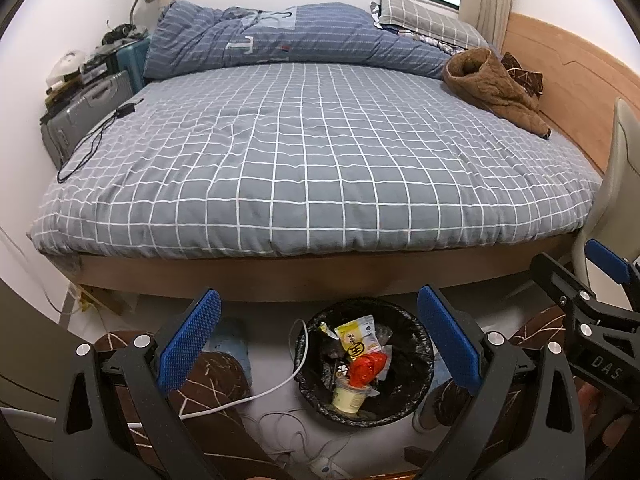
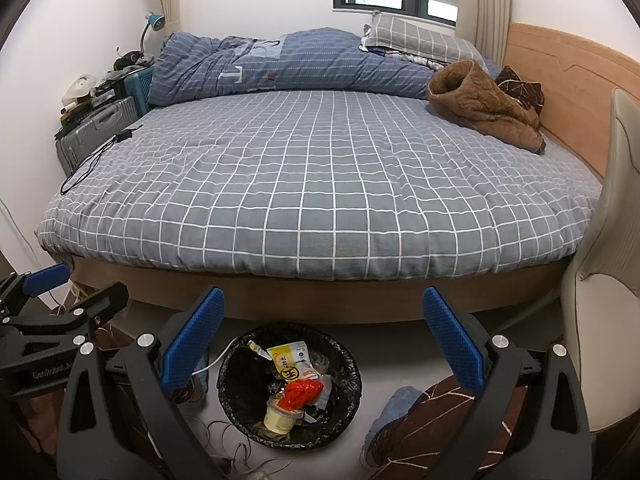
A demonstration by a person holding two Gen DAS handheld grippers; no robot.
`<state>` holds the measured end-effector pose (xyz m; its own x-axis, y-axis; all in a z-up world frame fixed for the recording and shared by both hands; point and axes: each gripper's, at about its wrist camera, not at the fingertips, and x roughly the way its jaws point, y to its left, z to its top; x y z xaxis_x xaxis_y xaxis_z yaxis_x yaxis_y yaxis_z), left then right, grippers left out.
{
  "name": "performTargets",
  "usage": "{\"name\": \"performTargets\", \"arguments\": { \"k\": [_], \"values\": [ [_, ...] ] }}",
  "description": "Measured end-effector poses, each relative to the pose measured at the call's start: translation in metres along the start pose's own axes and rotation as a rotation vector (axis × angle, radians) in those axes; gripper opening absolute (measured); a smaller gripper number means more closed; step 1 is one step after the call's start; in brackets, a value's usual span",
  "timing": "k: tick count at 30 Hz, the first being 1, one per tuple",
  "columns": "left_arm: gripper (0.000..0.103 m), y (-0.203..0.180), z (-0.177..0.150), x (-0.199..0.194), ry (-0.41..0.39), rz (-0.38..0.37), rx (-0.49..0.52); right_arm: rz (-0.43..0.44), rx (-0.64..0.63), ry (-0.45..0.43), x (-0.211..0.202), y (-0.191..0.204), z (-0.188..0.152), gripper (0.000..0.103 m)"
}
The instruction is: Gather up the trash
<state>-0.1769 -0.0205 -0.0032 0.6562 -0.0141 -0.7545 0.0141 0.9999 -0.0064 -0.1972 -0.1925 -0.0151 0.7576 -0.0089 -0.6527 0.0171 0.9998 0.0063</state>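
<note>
Left wrist view puts my left gripper [image 1: 318, 342] right above the bin [image 1: 420, 344], which stands on the floor at the foot of the bed [image 1: 312, 152]. Jaws spread wide, nothing between them. Down in the bin, lined with a black bag, I can see a yellow wrapper [image 1: 356, 336], something red and crumpled [image 1: 366, 368] and a pale yellow cup [image 1: 350, 396] (all lying on the bag, in a heap). A white cable [image 1: 276, 388] snakes across the floor just left of the bin.

Over on the right wrist view, my right gripper [image 2: 324, 340] hangs a bit to the right of the bin, jaws also wide apart and empty. The other gripper pokes in at the far left edge. On the bed, a brown jacket [image 2: 480, 104] lies near the headboard side, a blue quilt [image 2: 280, 64] is bunched along the far edge, and a thin black cord [image 2: 96, 156] trails off the left side.
</note>
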Motion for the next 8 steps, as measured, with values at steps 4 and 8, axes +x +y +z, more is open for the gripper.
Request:
{"name": "performTargets", "arguments": {
  "k": [4, 8],
  "values": [
    [0.097, -0.0011, 0.0012, 0.0008, 0.001, -0.019, 0.002, 0.000, 0.000, 0.000, 0.0000, -0.0002, 0.0003, 0.095],
    [0.097, -0.0015, 0.0009, 0.0008, 0.001, -0.027, -0.002, -0.001, 0.000, 0.001, 0.0002, -0.0002, 0.0005, 0.095]
  ]
}}
